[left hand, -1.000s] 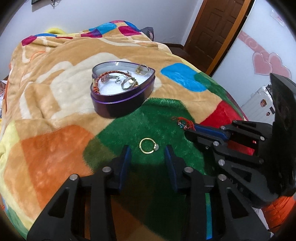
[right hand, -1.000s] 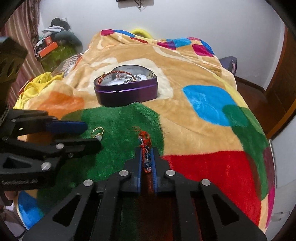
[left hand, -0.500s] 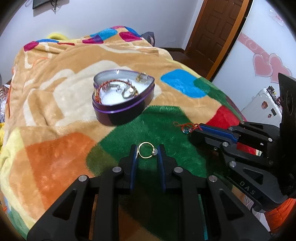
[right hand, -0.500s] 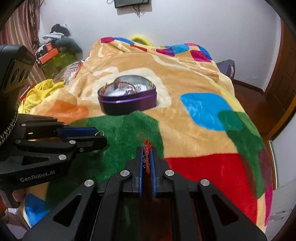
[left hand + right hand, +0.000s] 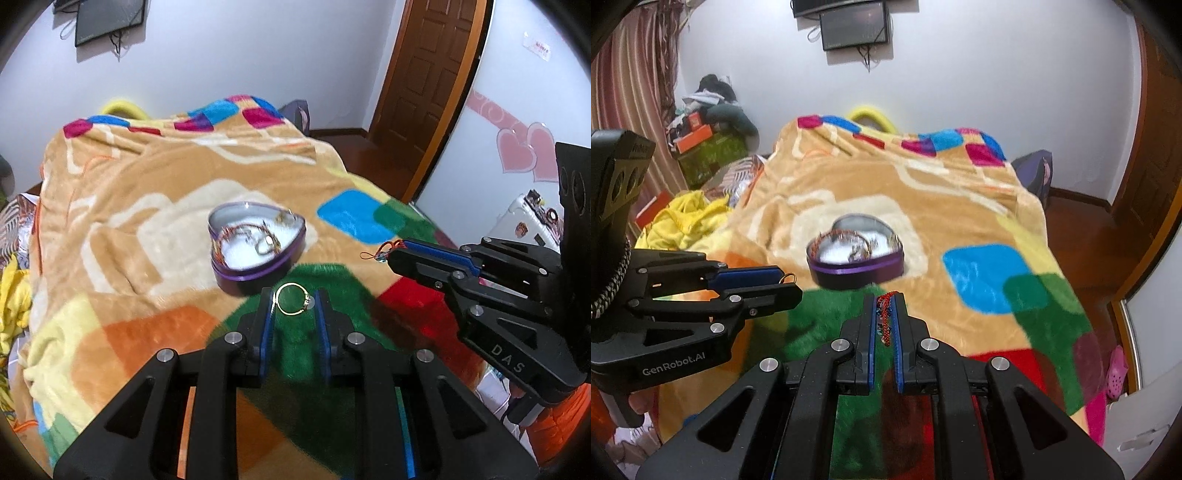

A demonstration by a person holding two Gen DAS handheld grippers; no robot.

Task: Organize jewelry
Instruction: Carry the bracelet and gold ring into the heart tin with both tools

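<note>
The left hand-held gripper [image 5: 293,301] tilts downward, its blue pads [image 5: 266,325] pinching a gold ring [image 5: 292,299] at the tips. To its right, the right hand-held gripper [image 5: 885,314] also slants down, jaws clamped tight on a red beaded bracelet [image 5: 885,317].

I see a patchwork blanket [image 5: 155,206] of tan, green, blue, red and orange squares spread over the bed. On the white wall hangs a dark screen [image 5: 855,24] with loose cables under it. A brown wooden door [image 5: 424,85] stands to one side, next to pink heart stickers [image 5: 524,153] on a pale panel. Striped curtains [image 5: 631,92] hang on the other side, with a pile of boxes and clothes [image 5: 709,122] near them. A yellow garment [image 5: 687,218] lies crumpled beside the bed.
</note>
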